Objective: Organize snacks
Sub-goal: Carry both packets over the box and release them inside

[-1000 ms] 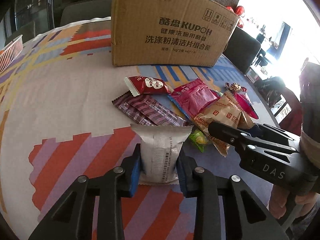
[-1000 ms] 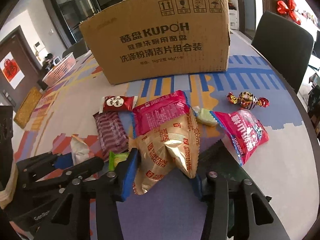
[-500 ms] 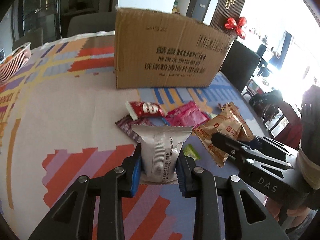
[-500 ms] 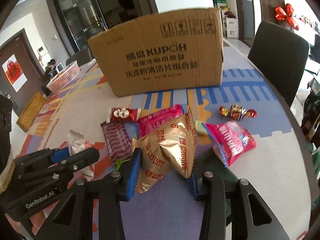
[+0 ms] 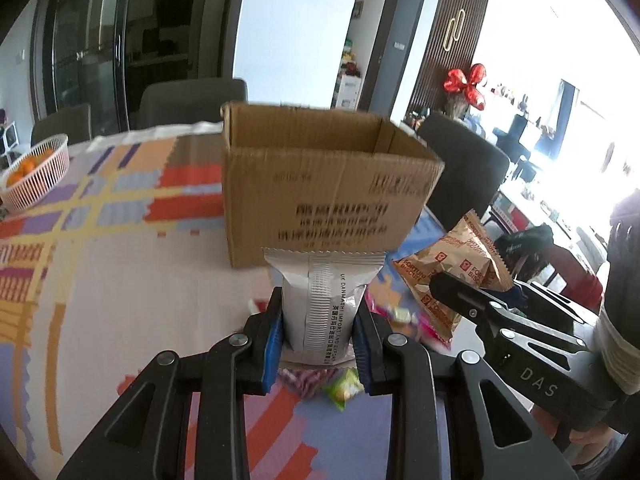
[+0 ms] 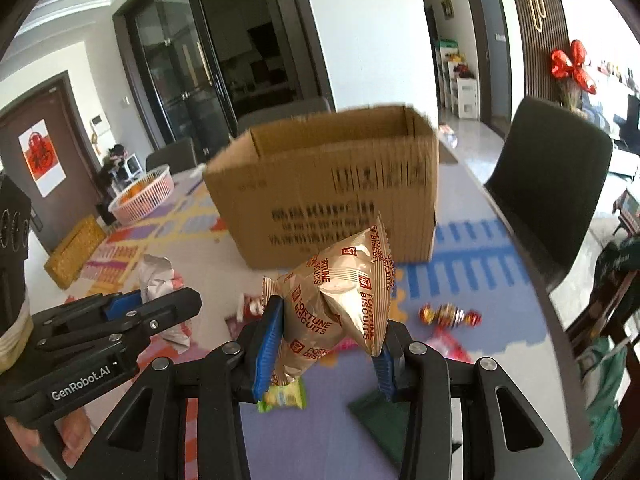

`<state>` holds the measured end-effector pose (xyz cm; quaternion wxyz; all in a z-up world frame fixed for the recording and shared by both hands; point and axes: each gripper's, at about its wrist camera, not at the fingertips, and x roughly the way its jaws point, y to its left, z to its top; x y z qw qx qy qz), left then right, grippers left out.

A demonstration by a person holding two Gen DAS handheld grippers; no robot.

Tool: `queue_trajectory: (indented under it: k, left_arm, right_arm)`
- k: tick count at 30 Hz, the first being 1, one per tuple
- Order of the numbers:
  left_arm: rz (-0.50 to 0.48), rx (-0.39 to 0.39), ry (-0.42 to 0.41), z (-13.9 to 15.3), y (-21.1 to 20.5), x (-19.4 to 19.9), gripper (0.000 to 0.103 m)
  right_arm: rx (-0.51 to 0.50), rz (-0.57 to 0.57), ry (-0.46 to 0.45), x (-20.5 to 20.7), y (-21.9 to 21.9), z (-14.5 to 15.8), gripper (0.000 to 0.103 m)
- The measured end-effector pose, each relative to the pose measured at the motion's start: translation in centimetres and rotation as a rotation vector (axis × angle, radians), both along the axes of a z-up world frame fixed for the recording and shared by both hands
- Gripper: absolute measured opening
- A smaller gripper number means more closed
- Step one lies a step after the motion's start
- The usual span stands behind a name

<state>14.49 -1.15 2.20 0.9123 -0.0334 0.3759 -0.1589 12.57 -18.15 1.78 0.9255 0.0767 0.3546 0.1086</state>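
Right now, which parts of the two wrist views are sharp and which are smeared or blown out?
Left wrist view: the silver packet is crisp, the cardboard box print is smeared, and the windows at right are blown out. Right wrist view: the gold biscuit bag is sharp, while the box lettering and the loose sweets on the table are blurred.

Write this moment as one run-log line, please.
left hand-held gripper: shut on silver packet | right hand-held gripper: shut on gold biscuit bag | cardboard box: open-topped, ahead
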Motion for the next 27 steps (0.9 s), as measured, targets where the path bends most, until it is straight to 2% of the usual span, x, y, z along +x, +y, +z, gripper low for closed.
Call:
queue_trajectory:
  k: [16, 27]
  left_arm:
    - [0.019, 0.012, -0.124, 7.0, -0.7, 4.9, 0.031]
    - [0.014, 0.057, -0.152, 8.3, -1.1, 9.5, 0.031]
  right_arm:
    - [-0.027, 0.002, -0.178, 4.3, -0.7, 7.9, 0.042]
    - [-0.069, 0.019, -0.197, 8.7, -0.6, 10.1, 0.042]
